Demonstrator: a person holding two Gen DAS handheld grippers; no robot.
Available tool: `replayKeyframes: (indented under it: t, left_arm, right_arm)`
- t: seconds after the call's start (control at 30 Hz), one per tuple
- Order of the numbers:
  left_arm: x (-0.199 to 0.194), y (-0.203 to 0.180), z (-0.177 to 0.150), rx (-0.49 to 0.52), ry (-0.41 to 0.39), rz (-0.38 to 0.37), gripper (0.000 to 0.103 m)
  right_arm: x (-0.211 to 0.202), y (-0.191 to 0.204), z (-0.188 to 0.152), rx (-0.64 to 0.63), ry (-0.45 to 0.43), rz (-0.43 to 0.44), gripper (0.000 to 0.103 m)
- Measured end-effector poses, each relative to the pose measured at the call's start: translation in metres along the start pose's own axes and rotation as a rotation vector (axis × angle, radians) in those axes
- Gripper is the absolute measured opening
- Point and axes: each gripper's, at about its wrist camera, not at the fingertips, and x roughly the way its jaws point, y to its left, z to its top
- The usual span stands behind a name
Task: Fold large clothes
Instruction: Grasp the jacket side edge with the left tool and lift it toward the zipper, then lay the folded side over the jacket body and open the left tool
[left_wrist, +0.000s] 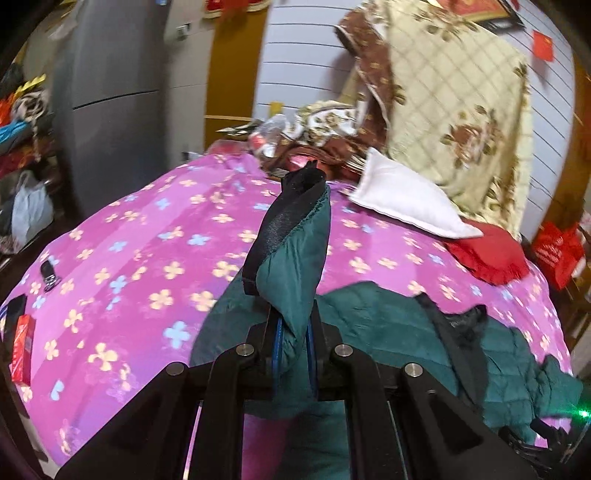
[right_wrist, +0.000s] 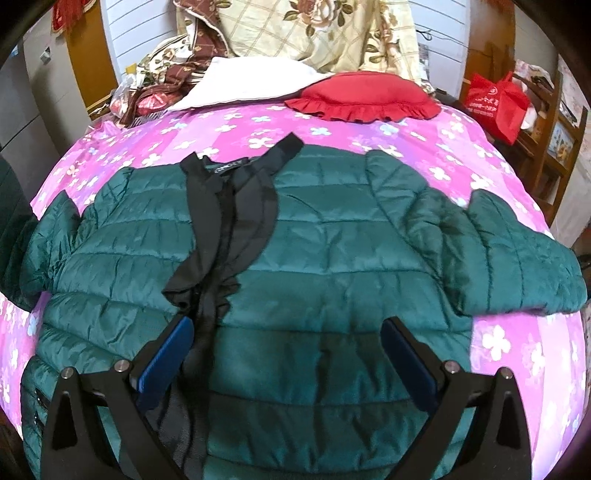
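A pink flowered bedsheet (right_wrist: 369, 125) is spread under both tools. On it, directly below the right gripper (right_wrist: 288, 354), a dark green quilted jacket (right_wrist: 332, 236) is laid flat, with black trim along the open front. The sleeve end (left_wrist: 291, 258) is clenched in the left gripper (left_wrist: 293, 343) and raised ahead of it. The sleeve fold appears to be in hand; next, the sleeve is probably to be laid across the body. The right gripper is released, holding nothing.
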Motion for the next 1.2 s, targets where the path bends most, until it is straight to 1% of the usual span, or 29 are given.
replayKeyframes:
  t: [0.17,0.4,0.83,0.97,1.2]
  left_arm:
    - [0.004,-0.035,-0.01,0.048,0.029,-0.018,0.0]
    - [0.008,-0.075,-0.029,0.11,0.058,-0.039,0.0]
    - [0.009,-0.157,-0.059,0.219,0.106,-0.134,0.0]
    - [0.014,-0.176,-0.068,0.242,0.129,-0.153,0.0]
    - [0.031,-0.202,-0.091,0.281,0.18,-0.162,0.0]
  right_arm:
    - [-0.001,-0.012,-0.002,0.017,-0.002,-0.012,0.103]
    - [0.009,-0.026,-0.005,0.028,0.022,-0.04,0.103]
    - [0.008,-0.054,-0.008,0.063,0.012,-0.061,0.103]
    - [0.009,-0.064,-0.01,0.08,0.013,-0.065,0.103]
    - [0.011,-0.077,-0.014,0.095,0.022,-0.069,0.103]
